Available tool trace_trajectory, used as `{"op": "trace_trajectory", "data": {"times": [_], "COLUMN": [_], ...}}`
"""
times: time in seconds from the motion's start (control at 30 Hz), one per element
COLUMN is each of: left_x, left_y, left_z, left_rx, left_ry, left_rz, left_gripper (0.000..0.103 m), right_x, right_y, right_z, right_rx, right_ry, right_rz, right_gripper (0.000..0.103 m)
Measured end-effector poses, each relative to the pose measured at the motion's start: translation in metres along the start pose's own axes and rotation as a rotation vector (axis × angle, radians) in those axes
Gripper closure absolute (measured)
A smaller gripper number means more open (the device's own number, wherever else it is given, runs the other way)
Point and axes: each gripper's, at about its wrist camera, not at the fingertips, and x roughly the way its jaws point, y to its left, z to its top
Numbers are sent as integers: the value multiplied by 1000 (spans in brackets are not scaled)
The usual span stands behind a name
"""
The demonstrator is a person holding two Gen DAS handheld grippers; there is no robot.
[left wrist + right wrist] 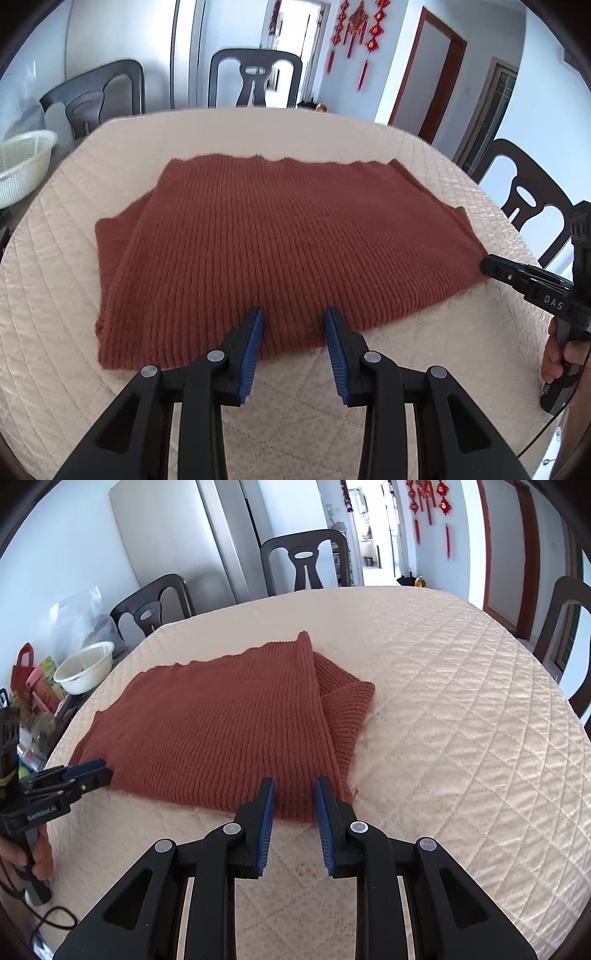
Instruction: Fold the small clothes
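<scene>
Left wrist view: a rust-brown ribbed knit garment [266, 236] is seen lying folded and flat on a counter covered with a cream quilted cloth [66, 332]. The garment's near hem is placed just ahead of the left gripper [294, 317], whose jaws are held apart; the blue pads [255, 347] are seen over the near edge of the knit, with fabric between them, but no pressing on it is shown. At the right edge of this view the right gripper [487, 264] is seen from the side at the garment's near right corner, gripped by a hand [557, 354].

From the right wrist view, the right gripper [294, 788] is likewise shown with its jaws apart, the narrower gap set over the near hem beside a folded sleeve [343, 709] that is turned out to the right of the body of the garment [221, 731]. The fabric is not clamped as far as can be told. The left gripper [92, 770] is seen at the garment's near left corner, held by the person's other hand [40, 853].

Dark chairs [255, 77] are set round the counter, a white plastic basket [85, 668] is placed off its left side, and red hanging ornaments [356, 33] are seen on the far wall.
</scene>
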Motion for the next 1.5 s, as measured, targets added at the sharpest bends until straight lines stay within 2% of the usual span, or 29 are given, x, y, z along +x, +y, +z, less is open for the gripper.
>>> {"op": "trace_trajectory", "data": {"times": [0.17,0.47,0.77,0.83,0.9,0.97,1.13,1.3,1.5], "left_x": [-9,-35,-38,-39,-39,-39,-37,-32,-21], "left_y": [4,16,32,38,44,51,64,78,98], "left_z": [-3,-2,-4,-3,-4,-5,-6,-4,-1], "left_rx": [-23,-20,-59,-74,-87,-103,-136,-179,-252], "left_ry": [-4,-75,-85,-90,-94,-95,-89,-84,-63], "left_rz": [-6,105,144,158,172,182,186,170,107], "left_gripper": [66,66,66,66,64,62,60,53,51], "right_x": [0,-20,-19,-19,-18,-16,-12,-6,4], "right_y": [-2,-2,3,1,-3,-5,-11,-21,-34], "right_z": [0,1,3,3,3,3,2,3,4], "right_rx": [6,12,4,9,21,34,49,90,141], "right_ry": [0,-47,-49,-50,-51,-49,-39,-21,10], "right_rz": [6,40,50,51,49,52,44,48,83], "right_gripper": [80,79,78,75,62,61,61,60,59]}}
